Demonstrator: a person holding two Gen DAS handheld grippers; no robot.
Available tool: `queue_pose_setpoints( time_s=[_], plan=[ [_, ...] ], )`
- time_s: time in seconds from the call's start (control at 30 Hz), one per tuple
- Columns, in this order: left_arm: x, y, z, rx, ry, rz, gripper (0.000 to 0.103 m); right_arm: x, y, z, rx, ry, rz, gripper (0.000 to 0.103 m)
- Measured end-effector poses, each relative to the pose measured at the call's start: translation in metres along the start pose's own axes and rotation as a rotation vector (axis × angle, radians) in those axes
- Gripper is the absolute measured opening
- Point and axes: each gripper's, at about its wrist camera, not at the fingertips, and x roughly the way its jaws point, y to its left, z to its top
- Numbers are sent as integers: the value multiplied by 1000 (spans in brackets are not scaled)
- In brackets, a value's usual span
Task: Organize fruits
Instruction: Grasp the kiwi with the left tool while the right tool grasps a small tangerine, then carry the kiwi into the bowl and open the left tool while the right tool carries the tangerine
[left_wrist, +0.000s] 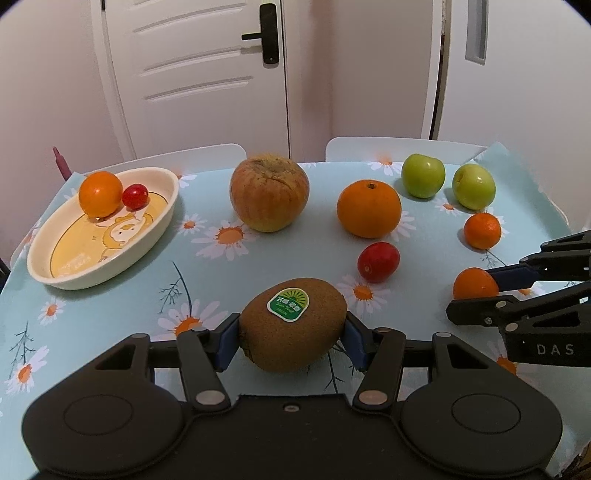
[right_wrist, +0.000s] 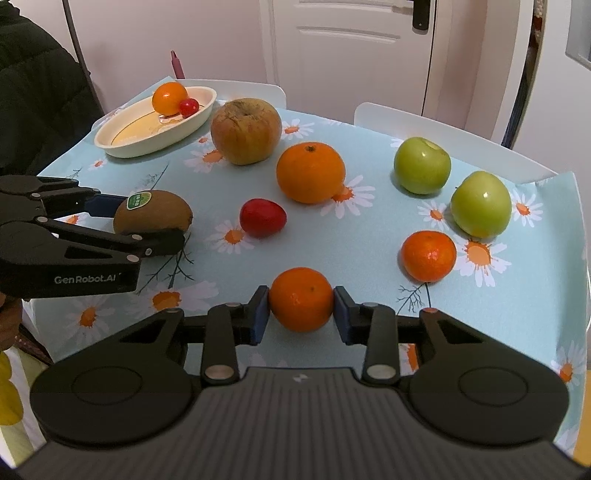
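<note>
the left claw (left_wrist: 291, 330) has its blue pads pressed on the ends of the fuzzy brown stickered kiwi (left_wrist: 293, 323) on the daisy-print surface (left_wrist: 110, 295): soft, light, bruisable. the right claw (right_wrist: 301, 312) is closed on a firm small orange mandarin (right_wrist: 301, 299). the cream oval dish (left_wrist: 55, 273) sits far left; the red cherry tomato (left_wrist: 378, 262) lies between the two.

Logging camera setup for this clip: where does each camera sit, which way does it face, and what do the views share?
Left wrist: on the left gripper, looking down along its fingers at the kiwi they pinch; right gripper enters at the right edge.
Right wrist: on the right gripper, looking down at the small orange it pinches; left gripper and a dark sleeve at left.
Shared: white dish, big apple, floral tablecloth, door behind.
</note>
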Motion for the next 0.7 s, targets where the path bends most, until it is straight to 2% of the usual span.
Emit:
queue_pose_setpoints(
  time_s=[0.37,0.7],
  plan=[
    [-34,9,8,-39,-50,26,61,-20,12,21,-13,-35,16,51],
    [-76,44,35,-86,-108,114,61,-43,33,71,-23,-75,53,51]
  ],
)
